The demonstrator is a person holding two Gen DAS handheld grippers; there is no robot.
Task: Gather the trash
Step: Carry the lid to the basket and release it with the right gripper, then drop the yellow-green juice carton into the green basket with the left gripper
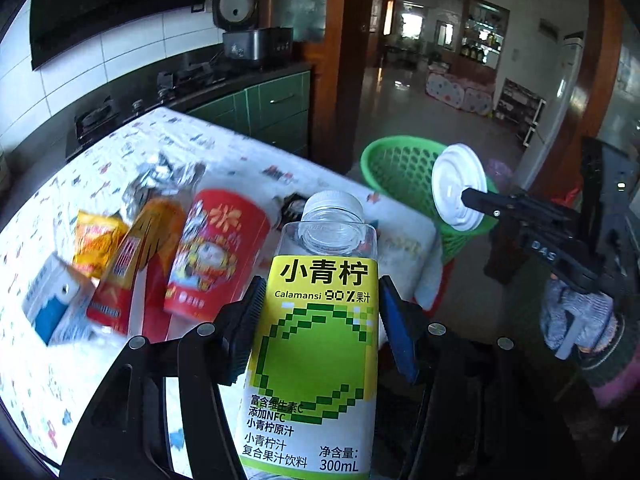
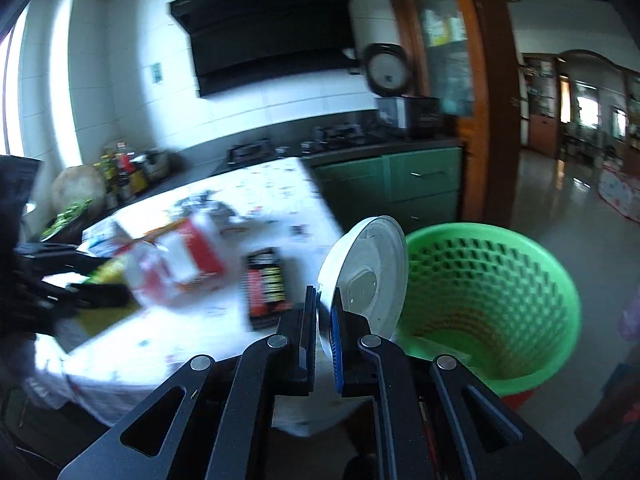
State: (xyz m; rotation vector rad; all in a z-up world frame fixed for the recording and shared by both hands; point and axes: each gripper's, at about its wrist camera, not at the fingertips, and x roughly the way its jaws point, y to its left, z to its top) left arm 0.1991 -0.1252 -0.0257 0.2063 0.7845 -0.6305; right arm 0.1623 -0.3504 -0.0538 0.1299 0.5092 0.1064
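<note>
Just ahead and right of the right hand-held gripper [image 2: 325, 312], which pinches the white cup lid [image 2: 366, 268] on edge, stands the green basket [image 2: 488, 300], mouth open upward; this arm is clearly the nearer one. Farther left, the left hand-held gripper [image 1: 318, 312] clamps the calamansi juice bottle [image 1: 316, 344], cap pointing forward, over the tabletop [image 1: 224, 160], where the red cup [image 1: 216, 252] and snack wrappers [image 1: 116, 256] lie.

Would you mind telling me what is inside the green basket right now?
The green basket looks empty: only its perforated wall and part of the bottom show. The white lid, held by the right gripper, covers its near-left side, so anything lying there is hidden.
</note>
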